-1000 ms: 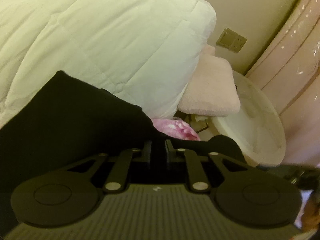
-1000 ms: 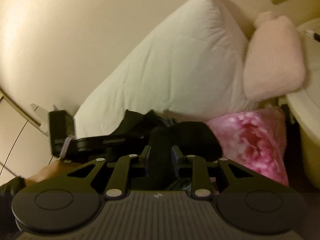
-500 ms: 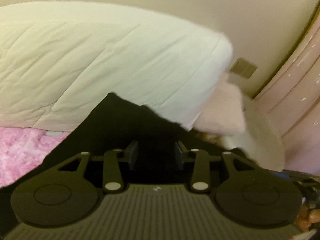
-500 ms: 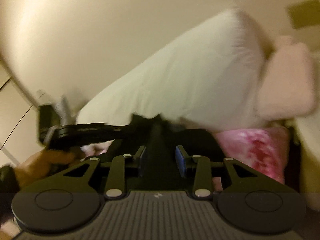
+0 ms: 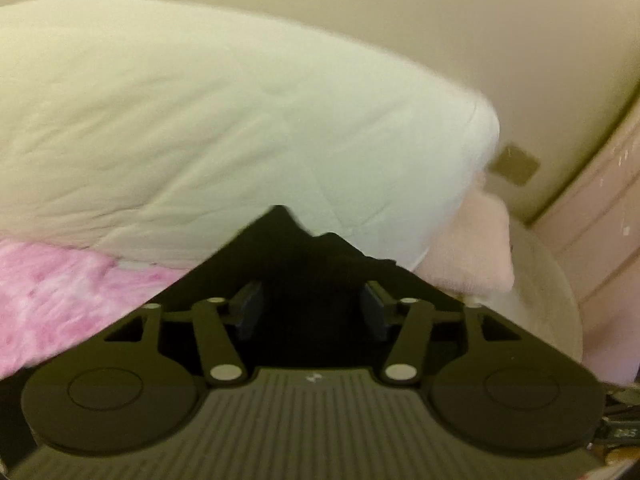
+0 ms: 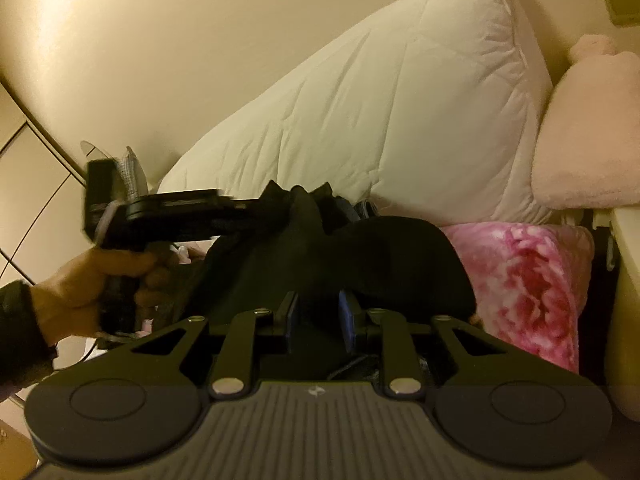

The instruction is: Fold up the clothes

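Observation:
A black garment [image 5: 316, 264] lies bunched on the pink blanket in front of both grippers. In the left wrist view my left gripper [image 5: 312, 312] is open, its jaws wide apart with black cloth lying loose between them. In the right wrist view my right gripper [image 6: 318, 320] is partly open, with the black garment [image 6: 360, 256] heaped between and ahead of its fingers. The left gripper [image 6: 180, 220] also shows there at the left, held in a hand, its tip at the cloth.
A big white quilted pillow [image 5: 200, 140] leans on the wall behind the garment. A pale pink pillow [image 6: 588, 136] lies to the right. A pink mottled blanket [image 6: 528, 280] covers the bed. A white round table [image 5: 552, 300] stands at the right.
Both grippers have opened from a shut grip on the black garment. The left gripper has dropped and turned, and the cloth that hung in front of it now lies low.

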Demonstrator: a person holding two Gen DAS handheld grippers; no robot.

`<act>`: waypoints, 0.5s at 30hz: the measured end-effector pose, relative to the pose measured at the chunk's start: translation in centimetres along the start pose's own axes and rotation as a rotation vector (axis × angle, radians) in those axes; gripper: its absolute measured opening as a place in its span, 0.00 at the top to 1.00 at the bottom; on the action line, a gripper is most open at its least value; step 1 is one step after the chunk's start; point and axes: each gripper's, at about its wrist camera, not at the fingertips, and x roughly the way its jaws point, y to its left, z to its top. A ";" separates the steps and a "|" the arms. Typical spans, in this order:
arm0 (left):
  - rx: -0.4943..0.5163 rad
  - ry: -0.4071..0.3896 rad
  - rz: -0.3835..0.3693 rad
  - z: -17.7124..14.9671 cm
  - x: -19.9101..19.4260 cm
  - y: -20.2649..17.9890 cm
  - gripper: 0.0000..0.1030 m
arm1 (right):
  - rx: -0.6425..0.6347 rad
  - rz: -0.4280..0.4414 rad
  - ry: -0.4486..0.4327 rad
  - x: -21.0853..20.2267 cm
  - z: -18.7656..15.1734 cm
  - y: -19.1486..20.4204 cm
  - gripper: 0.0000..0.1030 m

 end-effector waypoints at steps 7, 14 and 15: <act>-0.161 -0.106 0.175 -9.0 -12.5 1.0 0.15 | -0.037 -0.078 0.029 -3.8 -3.0 1.8 0.48; -0.212 -0.153 0.333 -20.9 -21.3 -5.0 0.01 | -0.187 -0.167 0.020 -9.7 -7.1 6.7 0.14; -0.232 -0.160 0.355 -22.2 -22.1 -6.1 0.01 | -0.200 -0.180 0.025 -10.5 -7.7 7.6 0.14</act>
